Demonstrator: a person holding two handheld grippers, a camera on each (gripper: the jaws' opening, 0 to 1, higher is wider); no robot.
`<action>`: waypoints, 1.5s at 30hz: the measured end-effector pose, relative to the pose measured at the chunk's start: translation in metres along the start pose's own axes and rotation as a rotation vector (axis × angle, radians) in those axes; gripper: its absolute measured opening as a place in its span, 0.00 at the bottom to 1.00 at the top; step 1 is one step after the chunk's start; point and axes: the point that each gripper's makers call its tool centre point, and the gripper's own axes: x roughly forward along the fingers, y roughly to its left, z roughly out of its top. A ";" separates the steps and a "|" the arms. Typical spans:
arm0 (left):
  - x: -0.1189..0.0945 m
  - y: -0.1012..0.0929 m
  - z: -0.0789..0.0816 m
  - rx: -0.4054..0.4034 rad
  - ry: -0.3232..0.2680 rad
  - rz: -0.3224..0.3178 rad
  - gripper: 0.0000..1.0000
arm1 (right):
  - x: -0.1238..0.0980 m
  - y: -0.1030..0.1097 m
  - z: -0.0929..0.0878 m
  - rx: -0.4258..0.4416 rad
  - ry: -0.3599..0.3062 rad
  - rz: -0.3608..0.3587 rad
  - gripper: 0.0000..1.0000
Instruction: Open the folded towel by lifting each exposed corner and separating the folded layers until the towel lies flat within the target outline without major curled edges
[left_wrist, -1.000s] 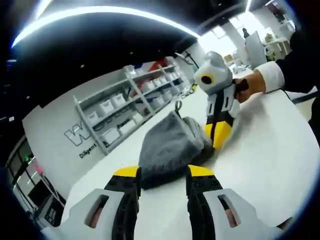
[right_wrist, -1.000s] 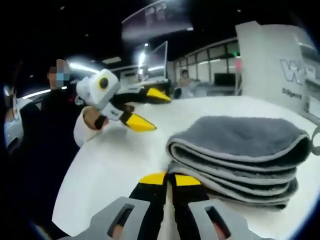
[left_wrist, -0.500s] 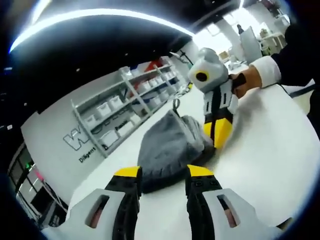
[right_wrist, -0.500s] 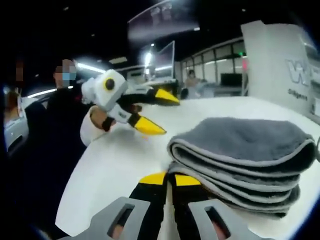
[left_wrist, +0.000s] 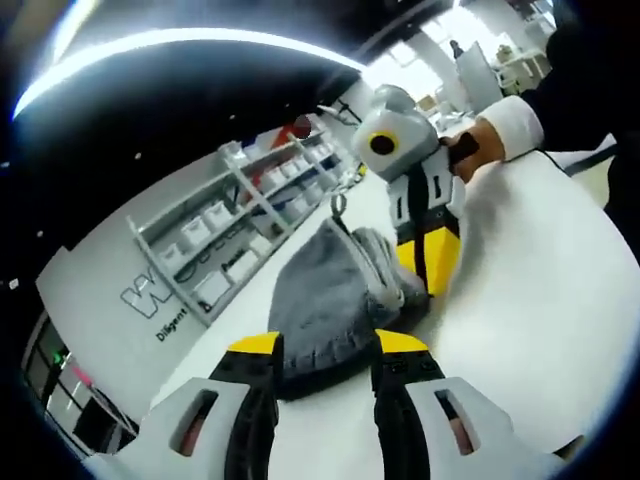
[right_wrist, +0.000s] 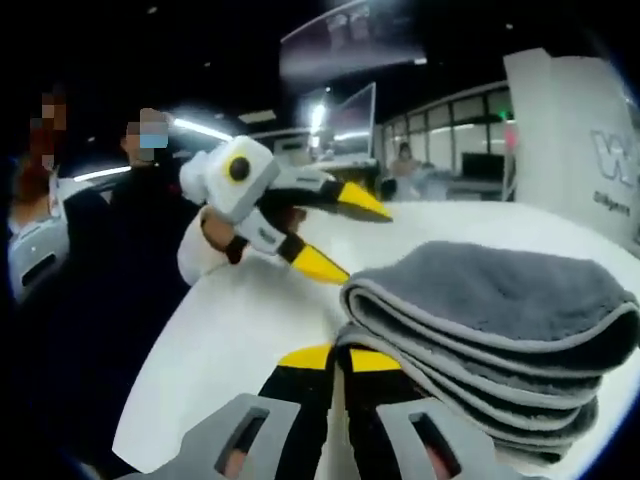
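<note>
A grey towel (left_wrist: 320, 300), folded into several layers, lies on the white table (left_wrist: 540, 300). In the right gripper view its stacked edges (right_wrist: 480, 330) face me. My right gripper (right_wrist: 338, 358) is shut, with its tips against the stack's lower layers; I cannot tell whether a layer is pinched. In the left gripper view that right gripper (left_wrist: 428, 278) rests at the towel's right edge, held by a hand. My left gripper (left_wrist: 328, 345) stands open just short of the towel's near edge. In the right gripper view the left gripper (right_wrist: 345, 238) hovers open above the table, left of the towel.
Shelves with white bins (left_wrist: 230, 230) stand against a lettered wall beyond the table. People (right_wrist: 120, 220) stand at the table's far side in the right gripper view. A white panel (right_wrist: 590, 150) rises behind the towel. Bare table (right_wrist: 240, 330) spreads left of the towel.
In the right gripper view the open left gripper has come nearer to the towel. The right gripper stays shut at the towel's edge. Both views shifted slightly.
</note>
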 end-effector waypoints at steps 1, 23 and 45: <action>0.000 -0.004 0.002 0.004 0.003 -0.003 0.34 | 0.000 0.000 0.000 -0.002 0.001 0.001 0.00; 0.001 -0.022 0.007 0.033 -0.016 -0.058 0.30 | 0.004 0.018 0.000 -0.039 0.006 0.058 0.00; 0.001 -0.031 0.003 0.052 -0.006 -0.109 0.30 | 0.003 0.019 0.000 -0.045 0.008 0.082 0.00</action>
